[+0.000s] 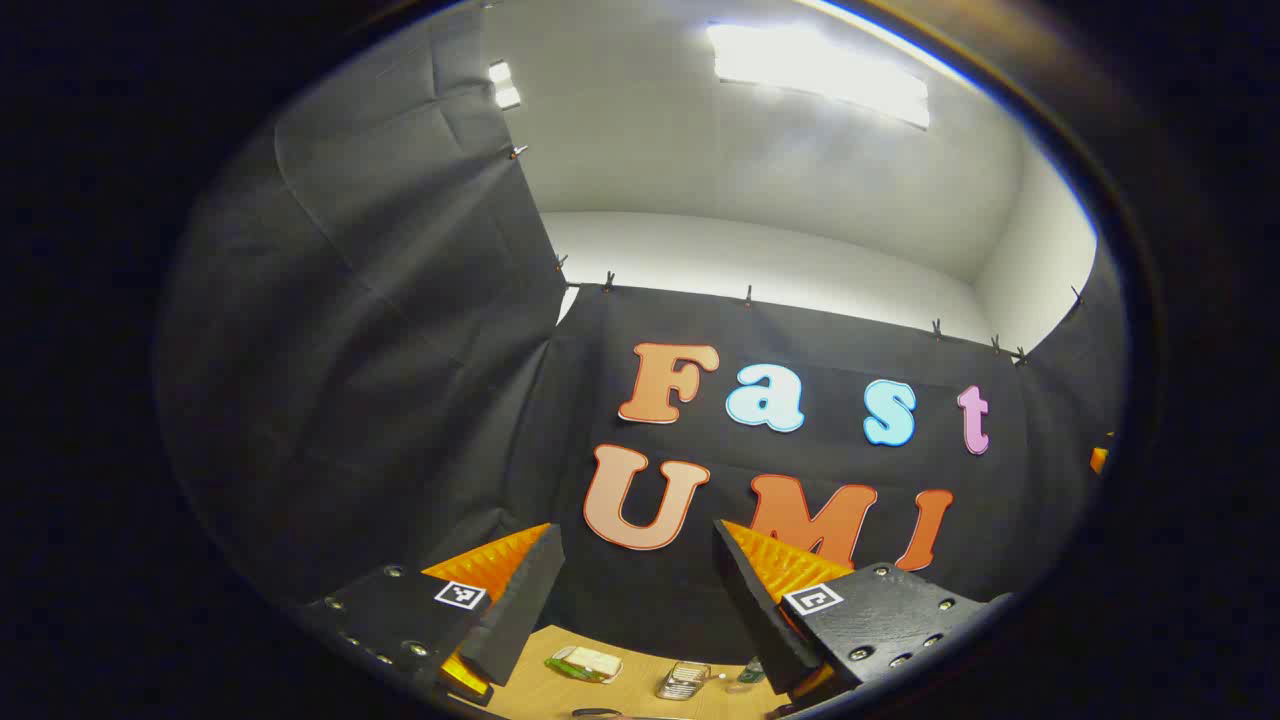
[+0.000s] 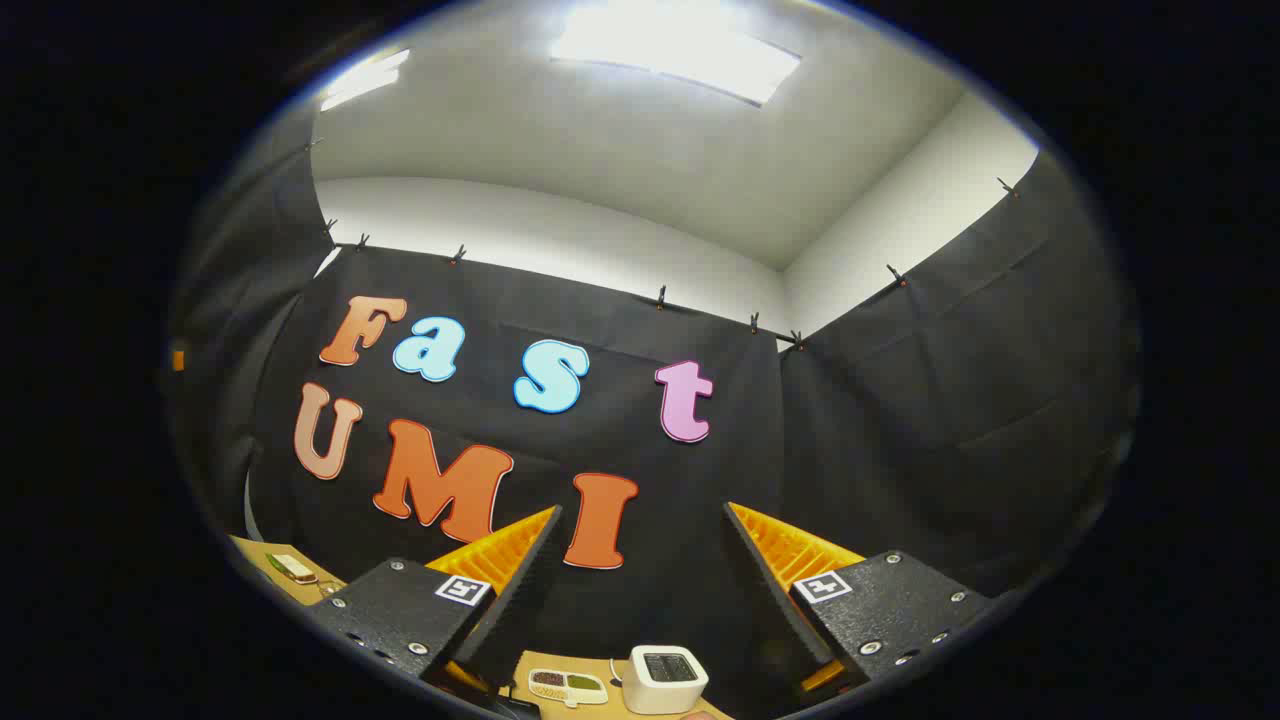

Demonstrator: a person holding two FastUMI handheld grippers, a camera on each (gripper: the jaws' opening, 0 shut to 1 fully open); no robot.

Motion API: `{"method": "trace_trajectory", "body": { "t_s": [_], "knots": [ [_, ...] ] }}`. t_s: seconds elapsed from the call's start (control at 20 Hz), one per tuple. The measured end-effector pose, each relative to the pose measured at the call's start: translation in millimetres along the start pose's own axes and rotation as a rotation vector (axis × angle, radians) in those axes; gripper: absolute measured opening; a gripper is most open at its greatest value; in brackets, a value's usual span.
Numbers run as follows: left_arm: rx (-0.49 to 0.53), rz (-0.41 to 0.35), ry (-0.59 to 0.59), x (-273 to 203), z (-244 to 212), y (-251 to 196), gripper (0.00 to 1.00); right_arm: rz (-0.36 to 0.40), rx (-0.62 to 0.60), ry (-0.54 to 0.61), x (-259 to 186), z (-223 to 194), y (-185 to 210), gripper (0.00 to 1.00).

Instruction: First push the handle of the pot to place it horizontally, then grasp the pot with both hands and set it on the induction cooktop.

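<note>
My left gripper (image 1: pixel 636 540) is open, raised and tilted up toward the booth's back wall, with nothing between its fingers. My right gripper (image 2: pixel 645 522) is likewise open and empty, aimed high at the wall. A thin dark curved edge (image 1: pixel 598 712) peeks in at the very bottom of the left gripper view; I cannot tell what it is.
A wooden tabletop (image 1: pixel 640 700) lies far below the fingers. Small flat items (image 1: pixel 585 663) and a metal object (image 1: pixel 683 681) lie at its back in the left gripper view. A small white box with a dark top (image 2: pixel 667 678) and a flat pale item (image 2: pixel 567 685) sit near the wall.
</note>
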State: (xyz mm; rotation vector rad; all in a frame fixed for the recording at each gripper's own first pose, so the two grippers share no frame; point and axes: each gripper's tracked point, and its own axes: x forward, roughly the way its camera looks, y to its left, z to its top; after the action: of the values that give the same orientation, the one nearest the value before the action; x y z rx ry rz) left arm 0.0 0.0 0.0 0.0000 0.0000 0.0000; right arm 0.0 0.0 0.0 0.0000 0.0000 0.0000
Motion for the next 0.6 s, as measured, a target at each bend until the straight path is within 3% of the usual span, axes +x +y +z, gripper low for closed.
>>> {"method": "trace_trajectory", "body": {
  "t_s": [0.25, 0.6],
  "knots": [
    [-0.047, -0.02, 0.039, -0.2, -9.2, -1.6, 0.92, 0.019, 0.008, -0.006, 0.4, 2.3, 12.4, 0.95],
    [-0.035, -0.009, 0.099, -3.7, -26.5, -0.3, 0.92, 0.034, 0.051, -0.016, -2.8, 3.6, 15.1, 0.95]
  ]
}}
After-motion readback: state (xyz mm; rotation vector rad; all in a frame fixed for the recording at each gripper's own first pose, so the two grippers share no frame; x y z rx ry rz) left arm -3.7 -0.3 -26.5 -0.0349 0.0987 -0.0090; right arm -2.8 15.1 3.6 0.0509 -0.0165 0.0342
